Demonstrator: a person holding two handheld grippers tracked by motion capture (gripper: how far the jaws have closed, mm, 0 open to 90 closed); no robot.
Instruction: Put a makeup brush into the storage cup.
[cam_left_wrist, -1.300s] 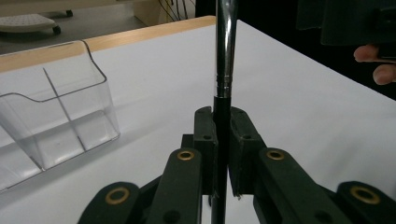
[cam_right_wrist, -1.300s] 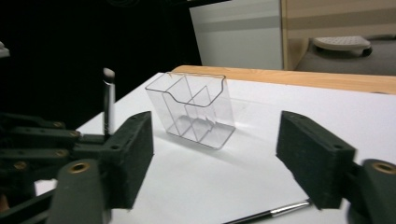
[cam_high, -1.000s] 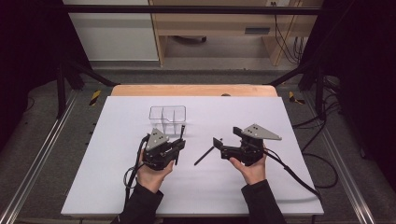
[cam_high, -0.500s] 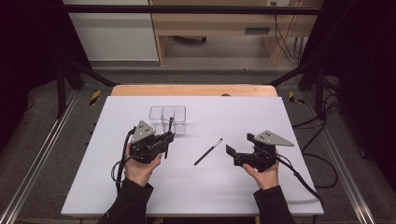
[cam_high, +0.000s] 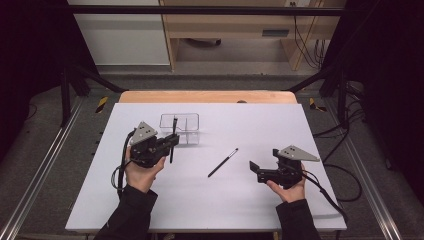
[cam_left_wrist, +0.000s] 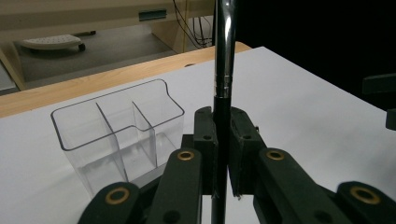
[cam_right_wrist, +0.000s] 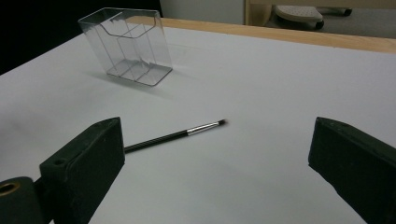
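My left gripper (cam_high: 170, 143) is shut on a thin black brush (cam_high: 173, 135) and holds it upright just in front of the clear three-compartment holder (cam_high: 180, 128). In the left gripper view the brush (cam_left_wrist: 222, 70), with its silver ferrule, rises between the pads of my left gripper (cam_left_wrist: 222, 135), and the holder (cam_left_wrist: 116, 135) stands behind to the left. A second black brush (cam_high: 223, 162) lies flat on the white table mid-way between the hands. My right gripper (cam_high: 255, 170) has just been opening and stands wide, nothing between its jaws. In the right gripper view that brush (cam_right_wrist: 175, 135) lies ahead of my right gripper (cam_right_wrist: 217, 140).
The white sheet (cam_high: 260, 125) covers the table up to a wooden strip (cam_high: 210, 96) at the far edge. Metal rails (cam_high: 45, 165) run along both sides and cables (cam_high: 345, 185) trail at the right. A shelf unit (cam_high: 235, 30) stands beyond the table.
My left gripper has carried its upright brush left and away, up to the holder. My right gripper has drawn back to the right and opened wider, leaving the second brush lying on the table.
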